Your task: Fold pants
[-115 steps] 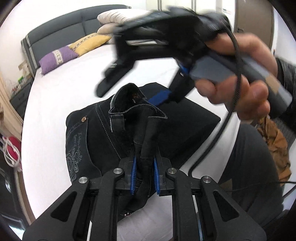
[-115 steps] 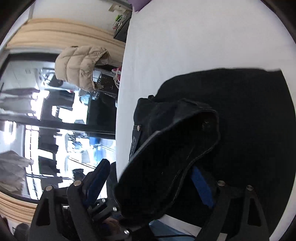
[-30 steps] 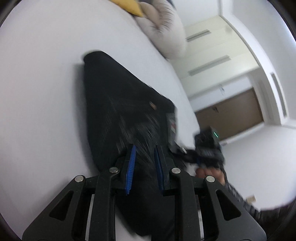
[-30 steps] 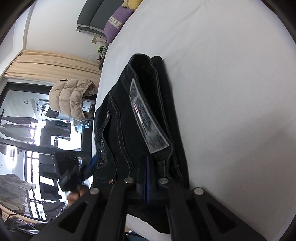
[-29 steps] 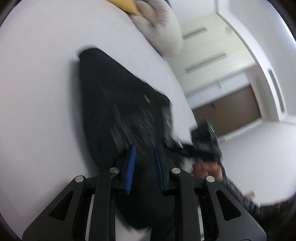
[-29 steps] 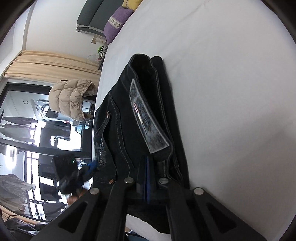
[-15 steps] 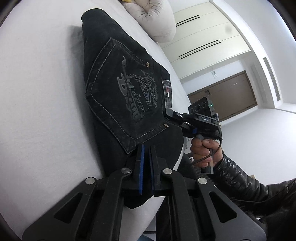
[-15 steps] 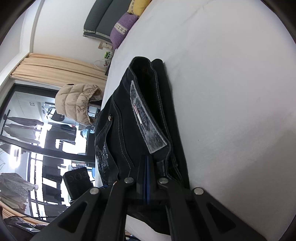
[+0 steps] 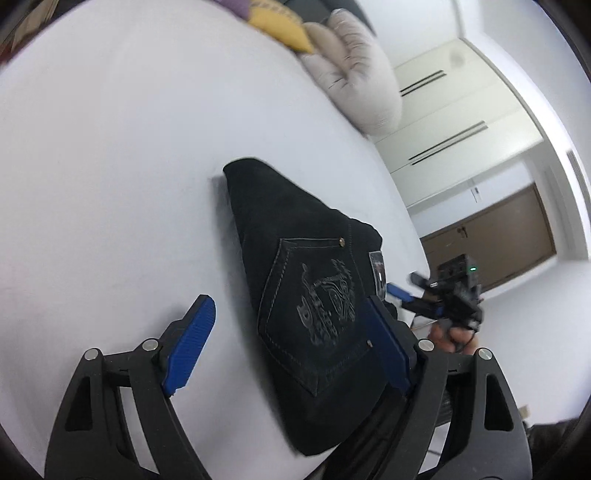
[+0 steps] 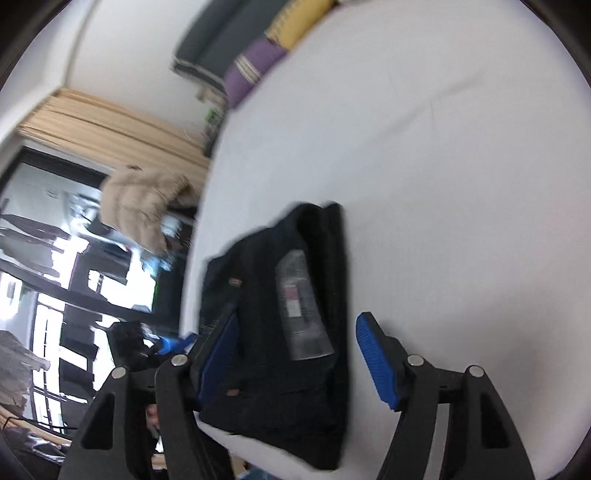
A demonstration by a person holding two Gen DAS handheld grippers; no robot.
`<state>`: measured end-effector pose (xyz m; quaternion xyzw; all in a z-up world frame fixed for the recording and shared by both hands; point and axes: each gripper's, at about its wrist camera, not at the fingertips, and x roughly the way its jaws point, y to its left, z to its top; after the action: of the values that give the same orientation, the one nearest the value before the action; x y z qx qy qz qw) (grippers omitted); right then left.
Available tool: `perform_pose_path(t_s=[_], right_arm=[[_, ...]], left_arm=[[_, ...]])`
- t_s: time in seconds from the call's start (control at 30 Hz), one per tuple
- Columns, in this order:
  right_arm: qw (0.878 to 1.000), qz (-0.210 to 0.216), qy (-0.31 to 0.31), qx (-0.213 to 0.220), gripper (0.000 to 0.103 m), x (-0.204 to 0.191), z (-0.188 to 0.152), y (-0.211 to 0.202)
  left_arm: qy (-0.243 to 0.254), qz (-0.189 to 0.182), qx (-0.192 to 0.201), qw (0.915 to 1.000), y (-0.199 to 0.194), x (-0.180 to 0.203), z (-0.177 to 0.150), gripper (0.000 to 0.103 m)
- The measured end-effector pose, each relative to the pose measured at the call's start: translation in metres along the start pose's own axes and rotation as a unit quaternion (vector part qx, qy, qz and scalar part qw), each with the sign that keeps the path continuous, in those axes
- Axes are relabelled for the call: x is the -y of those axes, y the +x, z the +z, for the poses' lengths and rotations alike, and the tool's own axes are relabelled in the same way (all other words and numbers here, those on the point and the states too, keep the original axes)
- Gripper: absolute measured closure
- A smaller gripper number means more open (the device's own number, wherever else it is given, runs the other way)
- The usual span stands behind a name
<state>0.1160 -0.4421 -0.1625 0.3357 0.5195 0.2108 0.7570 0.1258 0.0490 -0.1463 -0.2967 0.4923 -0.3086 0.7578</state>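
Pants [image 9: 310,295], black and folded into a compact bundle, lie on the white bed [image 9: 110,166] at the centre of my left wrist view, back pocket [image 9: 317,317] with its pale stitched emblem facing up. My left gripper [image 9: 291,339] stands wide, its jaws having just been opening; the bundle's lower edge sits between the blue pads [image 9: 190,343], and neither pad presses on the cloth. At the right of that frame my right gripper [image 9: 417,291] shows small beyond the waistband, held in my hand [image 9: 454,336], its blue tips parted.

From the right wrist view, blurred, the same pants [image 10: 280,325] fill the lower centre of the frame with the grey waistband label [image 10: 301,306] uppermost. My right gripper [image 10: 295,354] is likewise wide, jaws just opened, one blue pad [image 10: 376,362] standing clear over bare sheet at lower right and the other lying against the dark cloth at lower left; I cannot tell whether that one touches. The left gripper [image 10: 166,347] appears dimly at the left edge.

Pillows crowd the far end of the bed: a beige one [image 9: 354,81] and a yellow one [image 9: 284,29] at the top of the left view, a purple one [image 10: 251,70] at the top of the right. A tan padded jacket [image 10: 144,206] hangs at the left of the right view, before a dark window.
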Motion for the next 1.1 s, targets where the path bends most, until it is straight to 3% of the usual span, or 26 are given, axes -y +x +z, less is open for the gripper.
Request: perform_pose_path(t_s=[0.1, 0.23, 0.3, 0.37, 0.43, 0.5, 0.57, 0.77, 0.9, 1.0, 1.1], right_arm=[[0.999, 0.000, 0.018, -0.026, 0.045, 0.016, 0.009, 0.020], [0.999, 0.005, 0.006, -0.053, 0.053, 0.005, 0.013, 0.037], [0.997, -0.011, -0.005, -0.071, 0.059, -0.001, 0.012, 0.049], [0.997, -0.015, 0.005, -0.070, 0.066, -0.003, 0.014, 0.053], [0.997, -0.032, 0.002, -0.064, 0.074, -0.009, 0.013, 0.054], [0.997, -0.047, -0.008, -0.057, 0.079, -0.018, 0.010, 0.051], [0.997, -0.053, -0.015, -0.049, 0.083, -0.030, 0.012, 0.047], [0.998, -0.034, -0.052, -0.032, 0.085, -0.084, 0.039, 0.045], [0.998, 0.013, -0.056, -0.014, 0.085, -0.120, 0.081, 0.064], [0.997, 0.019, -0.074, -0.010, 0.085, -0.153, 0.113, 0.093], [0.997, 0.026, -0.077, -0.011, 0.085, -0.172, 0.139, 0.125]], left_arm=[[-0.016, -0.002, -0.019, 0.9997, 0.021, 0.001, 0.001, 0.023], [-0.023, 0.008, -0.049, 0.9985, 0.048, 0.006, 0.005, 0.024], [-0.026, 0.008, -0.066, 0.9974, 0.059, 0.006, 0.007, 0.035], [-0.026, 0.012, -0.095, 0.9951, 0.074, 0.010, 0.010, 0.060], [-0.014, 0.033, -0.106, 0.9937, 0.082, 0.015, 0.013, 0.070], [-0.014, 0.027, -0.107, 0.9938, 0.084, 0.016, 0.015, 0.075], [-0.016, 0.017, -0.105, 0.9943, 0.084, 0.017, 0.017, 0.082], [0.012, 0.010, -0.066, 0.9977, 0.045, 0.030, 0.053, 0.084], [0.043, 0.028, -0.027, 0.9983, 0.007, 0.032, 0.106, 0.084], [0.064, 0.059, -0.006, 0.9962, -0.014, 0.027, 0.157, 0.083], [0.052, 0.070, 0.005, 0.9962, -0.022, 0.010, 0.193, 0.083]])
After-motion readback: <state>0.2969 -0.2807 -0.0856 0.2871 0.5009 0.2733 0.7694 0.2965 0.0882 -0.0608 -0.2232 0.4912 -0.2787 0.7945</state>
